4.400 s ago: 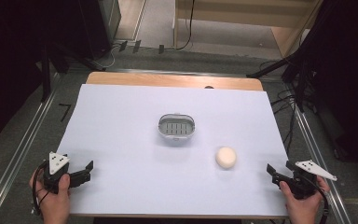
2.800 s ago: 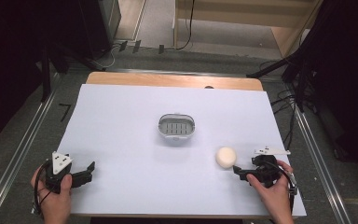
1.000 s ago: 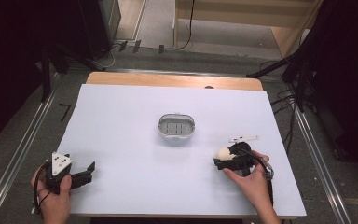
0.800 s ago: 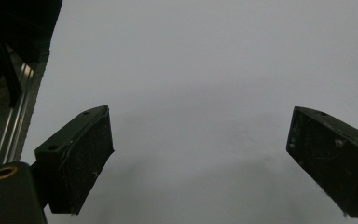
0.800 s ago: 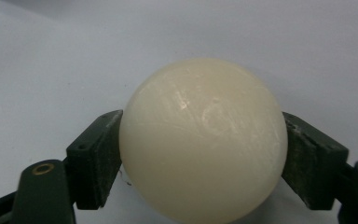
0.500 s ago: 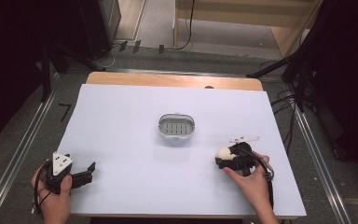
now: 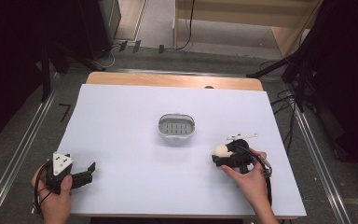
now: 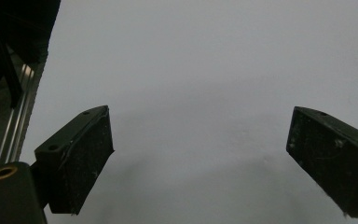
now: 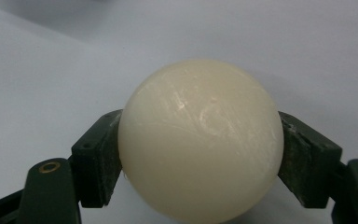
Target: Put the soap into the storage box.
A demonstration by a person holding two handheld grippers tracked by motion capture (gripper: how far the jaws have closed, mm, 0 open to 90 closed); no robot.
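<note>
Ball (image 9: pixel 200 140) clamped (R hand-held gripper (image 7: pixel 222 154)).

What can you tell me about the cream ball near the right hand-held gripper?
The cream ball is round, smooth and glossy, pale ivory, with faint fine scratches; it looks like hard plastic. It sits between the two black jaws of the right hand-held gripper, whose pads press on its left and right sides. In the high view it lies low over the white table, right of centre, nearer the person than the small grey basket, apart from it.
</note>
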